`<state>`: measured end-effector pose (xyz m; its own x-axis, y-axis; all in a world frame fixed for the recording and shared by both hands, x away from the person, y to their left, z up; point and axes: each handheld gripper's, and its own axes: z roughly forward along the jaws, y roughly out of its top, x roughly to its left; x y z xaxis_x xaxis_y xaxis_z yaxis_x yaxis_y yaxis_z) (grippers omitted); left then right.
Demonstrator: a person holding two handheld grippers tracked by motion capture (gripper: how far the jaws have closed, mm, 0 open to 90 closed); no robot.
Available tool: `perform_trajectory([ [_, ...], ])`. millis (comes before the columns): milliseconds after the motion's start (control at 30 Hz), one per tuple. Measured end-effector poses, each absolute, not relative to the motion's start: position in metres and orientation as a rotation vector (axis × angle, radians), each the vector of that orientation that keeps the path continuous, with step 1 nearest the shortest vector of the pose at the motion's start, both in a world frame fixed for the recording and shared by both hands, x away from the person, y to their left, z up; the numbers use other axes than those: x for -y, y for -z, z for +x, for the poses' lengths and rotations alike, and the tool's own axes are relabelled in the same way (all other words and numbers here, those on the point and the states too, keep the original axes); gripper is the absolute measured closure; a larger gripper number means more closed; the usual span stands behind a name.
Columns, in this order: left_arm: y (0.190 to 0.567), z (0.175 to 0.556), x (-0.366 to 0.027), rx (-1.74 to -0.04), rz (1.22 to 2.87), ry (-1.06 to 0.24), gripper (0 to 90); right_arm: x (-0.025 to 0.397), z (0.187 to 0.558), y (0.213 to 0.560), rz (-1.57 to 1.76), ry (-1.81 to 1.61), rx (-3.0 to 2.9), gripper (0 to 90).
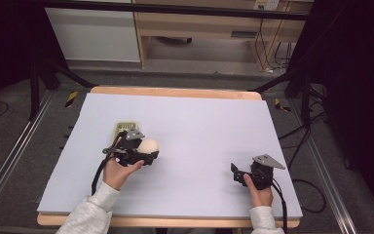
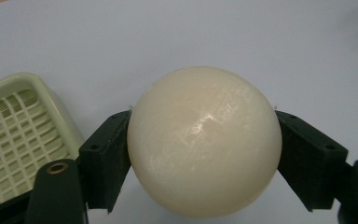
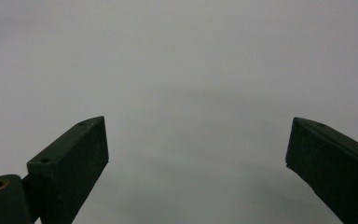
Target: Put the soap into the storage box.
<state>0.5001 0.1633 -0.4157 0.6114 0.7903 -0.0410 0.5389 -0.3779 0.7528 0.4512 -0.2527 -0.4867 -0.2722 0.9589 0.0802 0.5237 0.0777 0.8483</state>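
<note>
Spanning wood table [image 1: 175, 91]: pale mat [image 1: 209, 131]; grey floor, shelving [image 1: 199, 24] behind.

A: What's by the desk's [image 1: 199, 122] left side?
B: Left tongs [image 1: 148, 157] around a cream ball [image 1: 150, 145], beside a pale tray [image 1: 125, 127].
A: And near the right edge?
B: Right tongs [image 1: 234, 171], holding nothing.

No text, label, brand, number or sign can be read anywhere here; the small labels on the furniture at 12 o'clock are too blurred to make out.
</note>
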Motion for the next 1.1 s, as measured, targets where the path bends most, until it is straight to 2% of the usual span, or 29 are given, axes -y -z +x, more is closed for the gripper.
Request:
perform_trajectory([
  [1100,0.410,0.538,-0.211,-1.182,2.014,-0.480,24.0,0.253,0.452,0.487,1.473,-1.107,-1.851,6.1],
])
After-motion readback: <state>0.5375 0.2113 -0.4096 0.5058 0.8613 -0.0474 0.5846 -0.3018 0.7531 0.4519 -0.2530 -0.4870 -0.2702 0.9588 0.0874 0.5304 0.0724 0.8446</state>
